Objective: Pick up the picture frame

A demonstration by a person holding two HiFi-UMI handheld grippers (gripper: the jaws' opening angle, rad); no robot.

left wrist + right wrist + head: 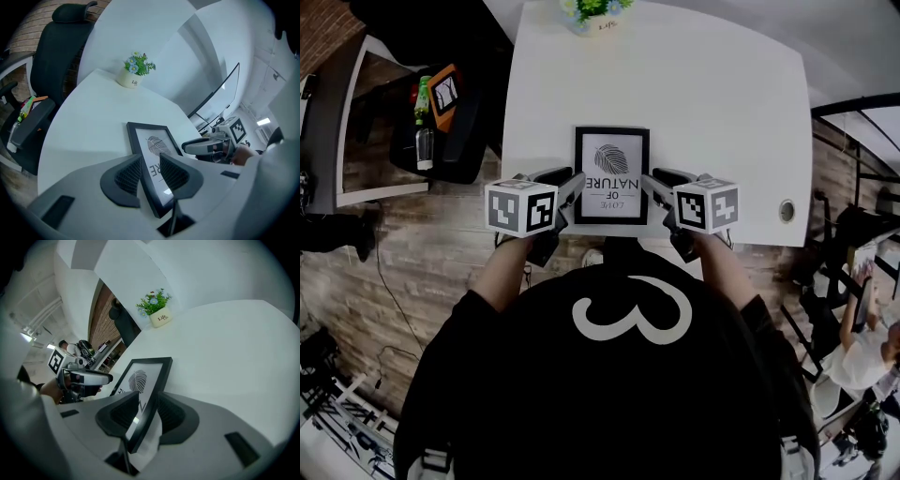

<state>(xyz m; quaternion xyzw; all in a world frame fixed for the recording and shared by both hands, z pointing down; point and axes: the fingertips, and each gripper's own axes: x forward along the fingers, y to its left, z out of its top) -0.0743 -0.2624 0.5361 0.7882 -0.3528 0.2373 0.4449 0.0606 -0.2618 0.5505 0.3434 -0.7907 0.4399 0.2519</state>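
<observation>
A black picture frame (611, 174) with a leaf print and the words "LOVE OF NATURE" lies on the white table (703, 103) near its front edge. My left gripper (576, 188) is at the frame's left side and my right gripper (650, 188) at its right side. In the left gripper view the frame's (151, 138) left border runs between the two pads of the left gripper (150, 172), with a gap showing. In the right gripper view the frame's (143, 376) right border stands likewise between the pads of the right gripper (146, 412). Both grippers are open.
A small white pot with a green plant (592, 13) stands at the table's far edge. A round cable hole (786, 210) sits at the front right of the table. A black chair (441, 122) with a bottle (422, 131) on it stands at the left.
</observation>
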